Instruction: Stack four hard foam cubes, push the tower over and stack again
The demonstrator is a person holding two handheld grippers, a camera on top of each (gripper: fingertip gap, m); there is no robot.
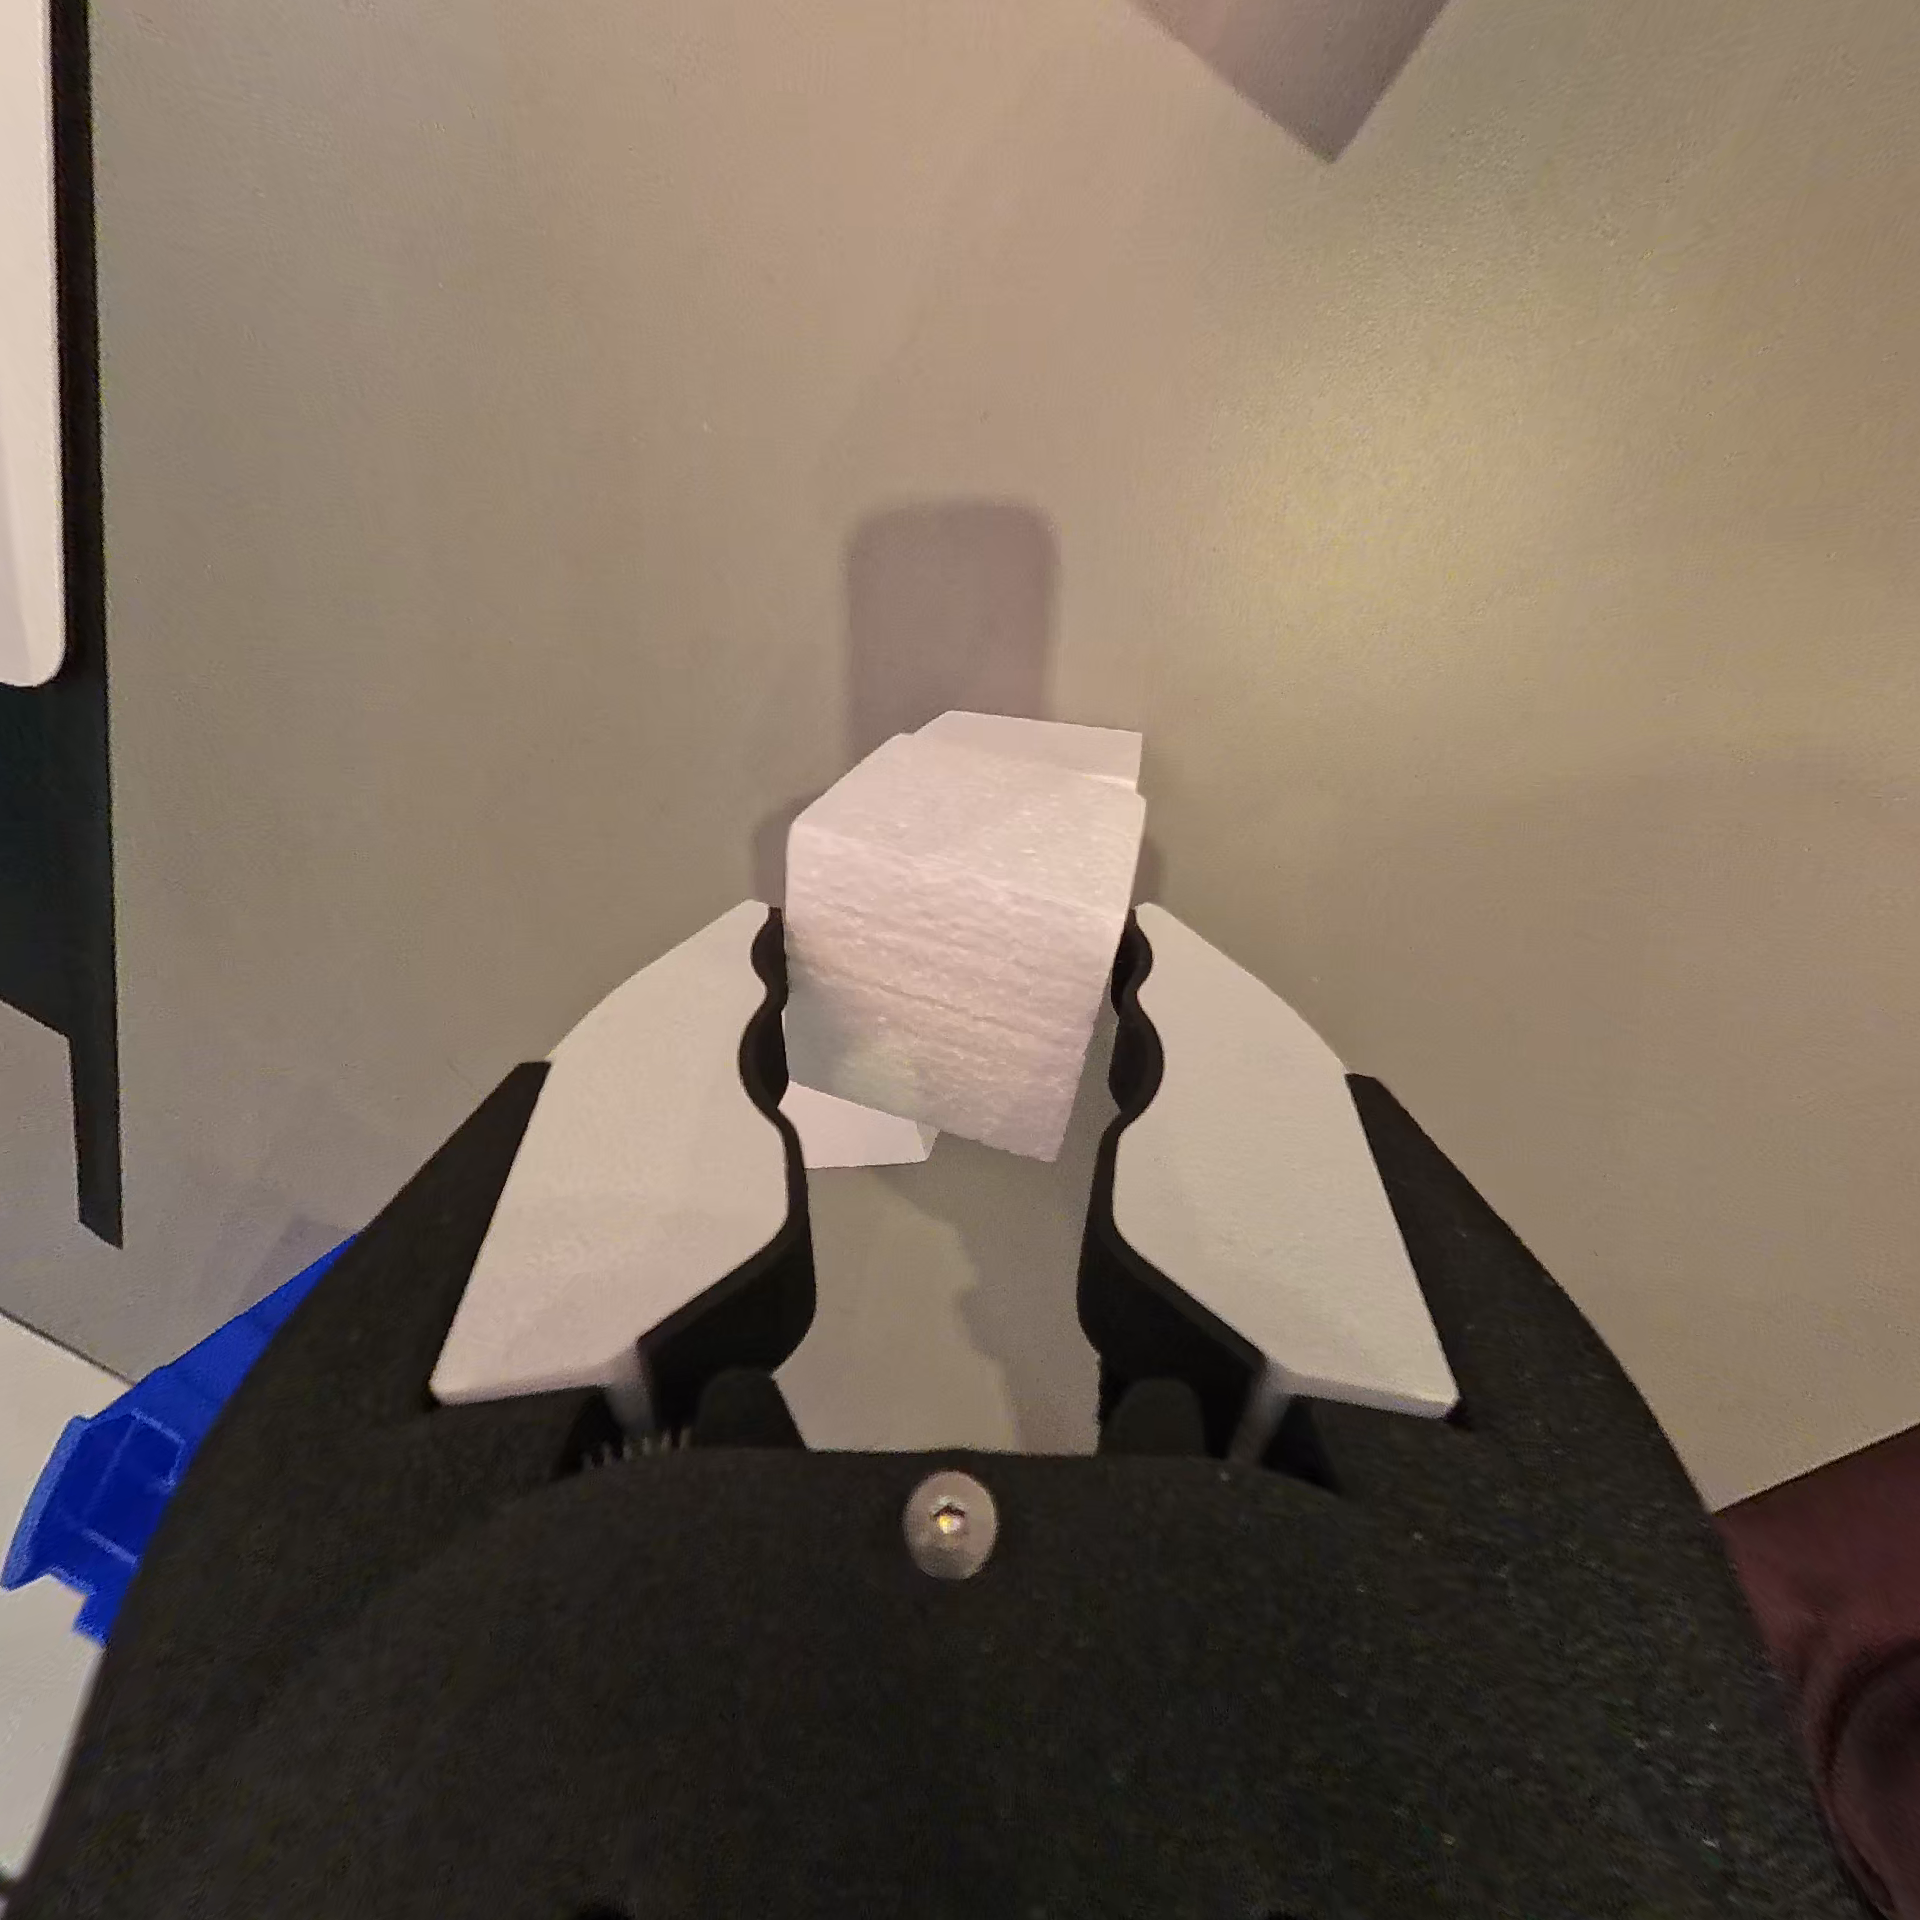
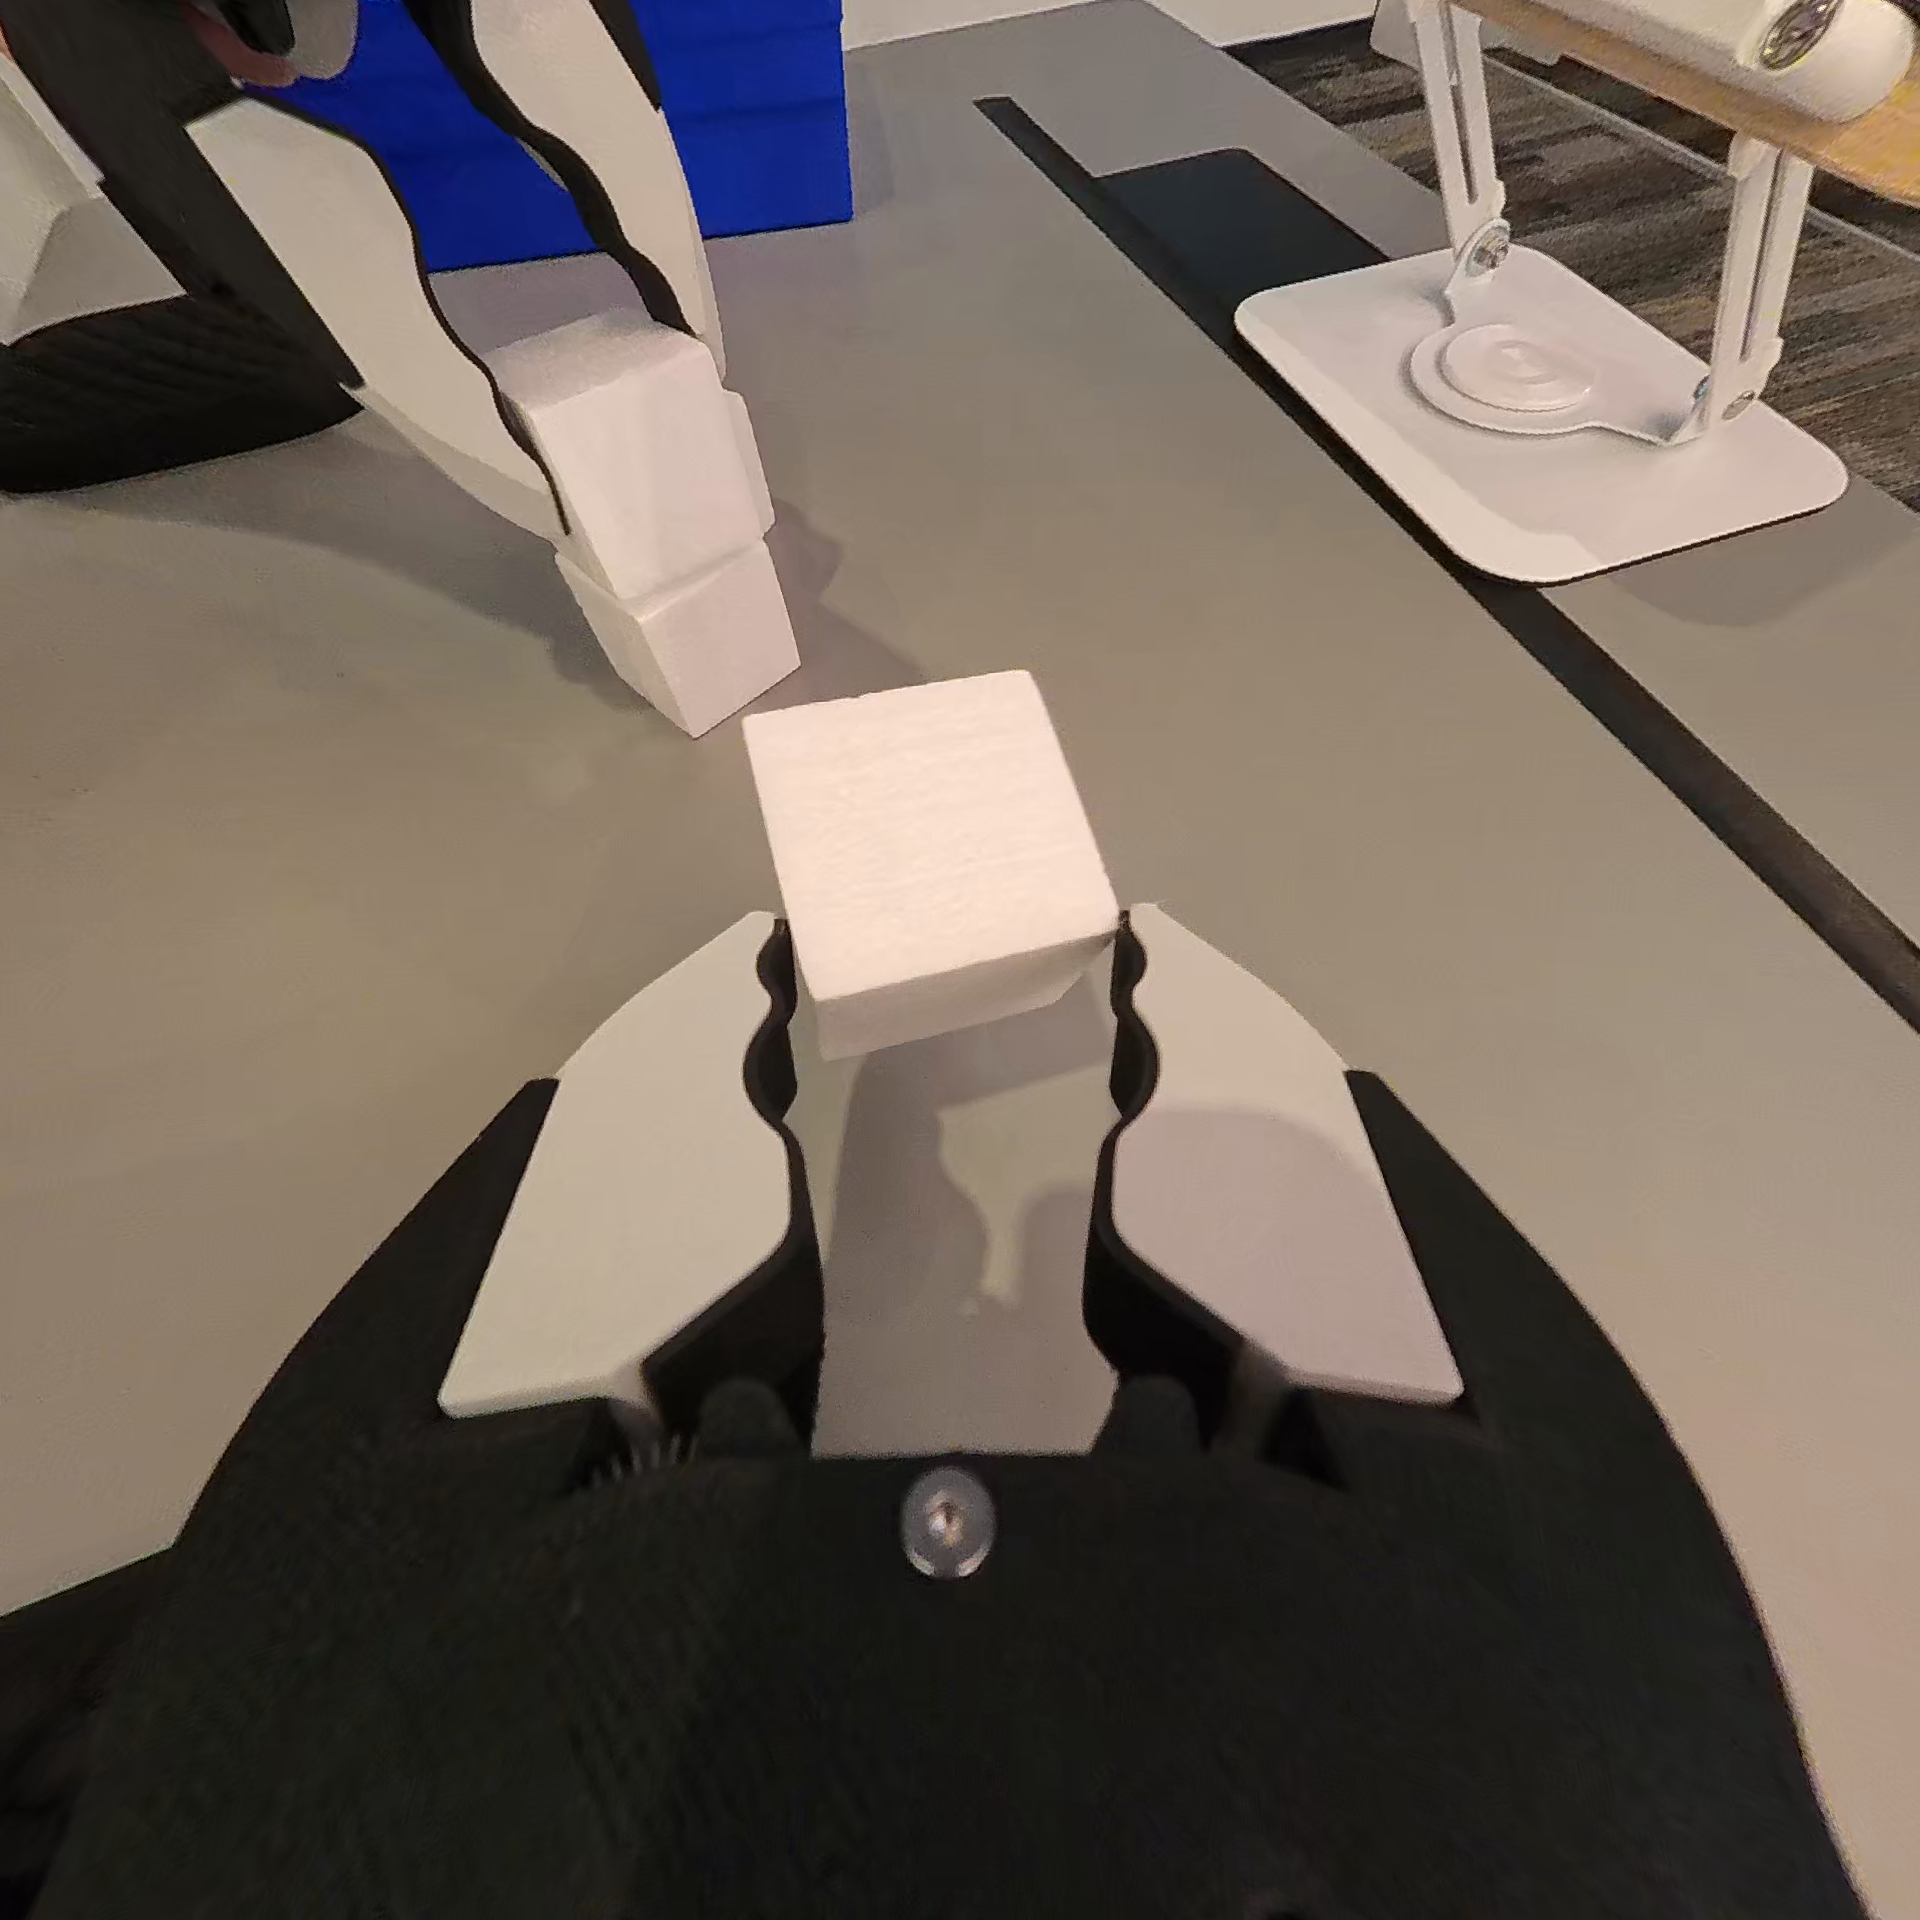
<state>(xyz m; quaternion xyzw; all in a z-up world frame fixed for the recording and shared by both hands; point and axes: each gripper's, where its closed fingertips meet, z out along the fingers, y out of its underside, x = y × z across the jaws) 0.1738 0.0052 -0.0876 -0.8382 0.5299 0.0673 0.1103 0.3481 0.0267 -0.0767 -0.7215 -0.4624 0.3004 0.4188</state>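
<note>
Left gripper (image 1: 948, 940) angled down toward the grey table (image 1: 1455, 623), fingers closed about a cube's width onto a white foam cube (image 1: 940, 935), tips pressing its 2 sides. In the right wrist view, same left gripper (image 2: 623, 416) reaching in from the far left, its cube (image 2: 644, 457) set on top of a lower cube (image 2: 696, 634) standing on the table (image 2: 1247, 831); upper one turned slightly off the lower one's edges. Whether the 2 touch fully: cannot tell.

Right gripper (image 2: 948, 935) held lower and flatter, nearer the viewer, fingers likewise about a cube's width apart and clamped on a third cube (image 2: 914, 842), which hangs clear above the table, just near and right of the 2-cube stack.

Only in the right wrist view: blue box (image 2: 748, 125) at far left, white stand (image 2: 1538, 436) at far right, black strip (image 2: 1558, 644) running along the table. Only in the left wrist view: part of another white block (image 1: 1049, 753) behind the held cube.

Cubes white, grainy, sharp-edged, faintly ridged on their faces.
</note>
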